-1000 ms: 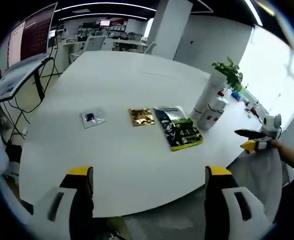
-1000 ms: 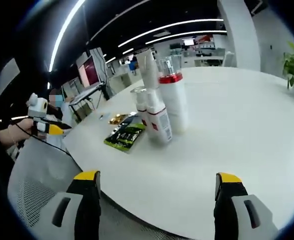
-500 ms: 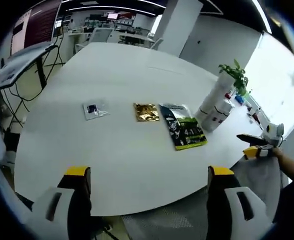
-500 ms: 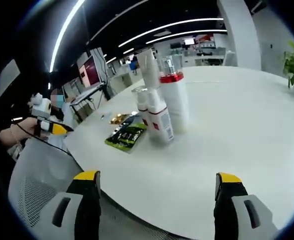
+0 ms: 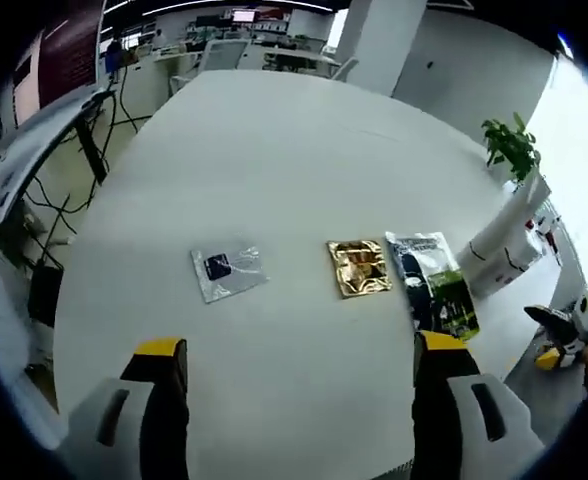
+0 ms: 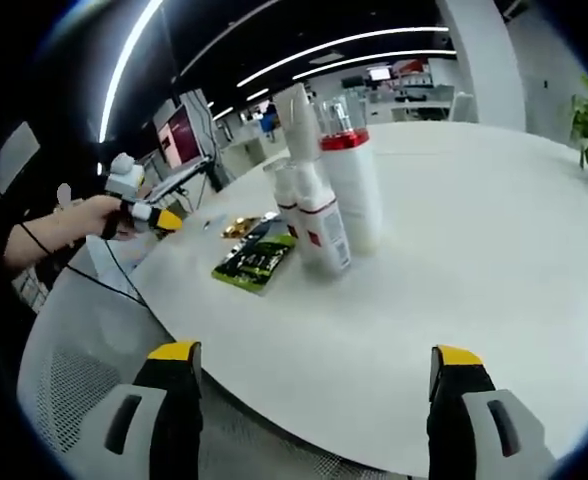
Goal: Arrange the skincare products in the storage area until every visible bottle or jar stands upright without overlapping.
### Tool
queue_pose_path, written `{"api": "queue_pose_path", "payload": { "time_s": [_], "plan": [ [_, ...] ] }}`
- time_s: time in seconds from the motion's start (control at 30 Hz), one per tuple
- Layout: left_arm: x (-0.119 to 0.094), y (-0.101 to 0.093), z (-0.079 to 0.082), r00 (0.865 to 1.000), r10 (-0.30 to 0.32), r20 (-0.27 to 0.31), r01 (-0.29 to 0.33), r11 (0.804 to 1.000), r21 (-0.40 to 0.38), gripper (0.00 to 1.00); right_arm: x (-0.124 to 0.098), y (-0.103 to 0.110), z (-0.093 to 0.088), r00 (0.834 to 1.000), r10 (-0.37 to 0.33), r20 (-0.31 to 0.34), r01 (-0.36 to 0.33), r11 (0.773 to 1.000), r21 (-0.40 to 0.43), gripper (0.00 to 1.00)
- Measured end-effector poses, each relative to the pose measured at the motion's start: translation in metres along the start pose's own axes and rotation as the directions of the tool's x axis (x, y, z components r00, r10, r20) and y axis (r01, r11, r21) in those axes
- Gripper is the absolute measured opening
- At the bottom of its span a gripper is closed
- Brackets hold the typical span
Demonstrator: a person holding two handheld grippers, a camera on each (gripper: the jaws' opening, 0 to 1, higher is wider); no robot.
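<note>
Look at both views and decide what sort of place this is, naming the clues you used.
Most likely an open-plan office or lab. A large round white table stands in front of rows of desks with monitors, long ceiling strip lights run overhead, and a potted green plant sits near the window side.

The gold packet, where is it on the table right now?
In the left gripper view the gold packet lies flat on the white table, between the clear packet on its left and the green-and-black packet on its right.
</note>
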State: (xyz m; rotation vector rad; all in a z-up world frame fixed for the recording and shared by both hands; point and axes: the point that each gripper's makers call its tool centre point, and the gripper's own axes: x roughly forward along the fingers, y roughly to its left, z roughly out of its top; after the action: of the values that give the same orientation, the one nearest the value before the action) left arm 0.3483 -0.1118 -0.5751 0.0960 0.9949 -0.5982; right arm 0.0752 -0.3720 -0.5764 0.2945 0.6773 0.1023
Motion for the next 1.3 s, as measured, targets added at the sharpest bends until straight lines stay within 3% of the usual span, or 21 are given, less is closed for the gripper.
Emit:
{"api": "queue_pose_path", "payload": {
  "time_s": [0.2, 0.27, 0.67, 0.87, 1.1, 1.3],
  "plan": [
    [0.023, 0.021, 0.009, 0.995, 0.094, -0.029, -0.095, 0.995, -0.017, 0.85, 0.0, 0.0, -0.002, 1.0, -0.003, -0.005, 0.003, 1.0, 0.006, 0.98],
    [0.018, 0.023, 0.009, 0.993, 0.111, -0.036, -0.112, 0.994, -0.019, 0.83, 0.0, -0.001, -0.002, 1.0, -0.006, -0.004, 0.006, 1.0, 0.009, 0.98],
    [0.041, 0.044, 0.025, 0.977, 0.212, -0.026, -0.211, 0.977, 0.022, 0.67, 0.002, -0.006, -0.004, 1.0, -0.024, -0.009, 0.024, 0.999, 0.022, 0.98],
    [0.045, 0.05, 0.02, 0.97, 0.239, -0.047, -0.24, 0.971, -0.002, 0.63, 0.002, -0.006, -0.004, 1.0, -0.027, -0.015, 0.028, 0.999, 0.023, 0.98],
    [0.048, 0.053, 0.025, 0.969, 0.248, -0.015, -0.248, 0.969, -0.013, 0.59, 0.002, -0.008, -0.004, 0.999, -0.036, -0.015, 0.036, 0.999, 0.024, 0.98],
    [0.047, 0.059, 0.024, 0.968, 0.249, 0.006, -0.249, 0.968, -0.029, 0.42, 0.002, -0.01, -0.004, 0.999, -0.042, -0.013, 0.042, 0.999, 0.025, 0.98]
  ]
}}
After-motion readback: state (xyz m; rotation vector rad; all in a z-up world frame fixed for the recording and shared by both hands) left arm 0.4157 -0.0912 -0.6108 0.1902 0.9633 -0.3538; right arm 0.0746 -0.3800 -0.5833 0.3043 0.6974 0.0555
